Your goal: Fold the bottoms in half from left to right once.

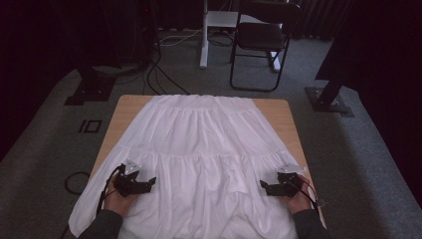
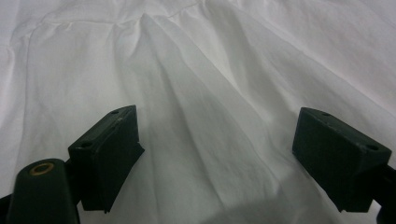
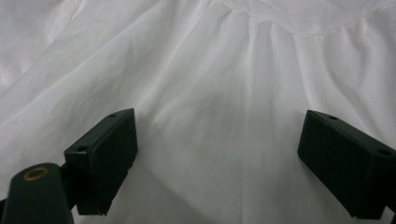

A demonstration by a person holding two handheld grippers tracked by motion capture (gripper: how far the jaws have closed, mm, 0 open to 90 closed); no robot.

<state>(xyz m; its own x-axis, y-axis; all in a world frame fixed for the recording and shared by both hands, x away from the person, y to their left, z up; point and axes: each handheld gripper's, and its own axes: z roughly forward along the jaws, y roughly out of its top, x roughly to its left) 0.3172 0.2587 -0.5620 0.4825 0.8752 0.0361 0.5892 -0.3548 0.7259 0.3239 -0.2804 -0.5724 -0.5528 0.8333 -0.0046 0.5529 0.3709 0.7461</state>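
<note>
Tabletop (image 1: 278, 112) bears one white skirt (image 1: 199, 144); two grippers, left (image 1: 149, 183) and right (image 1: 265, 186), fingers spread.

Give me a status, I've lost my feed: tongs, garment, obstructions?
Left tongs and right tongs open, over the fabric. White tiered skirt spread flat on the table. Nothing in the way.

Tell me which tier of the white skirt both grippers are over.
The bottom tier, the widest one, nearest the person, below the lower gathered seam. The left gripper and right gripper hover over it, jaws open.
</note>
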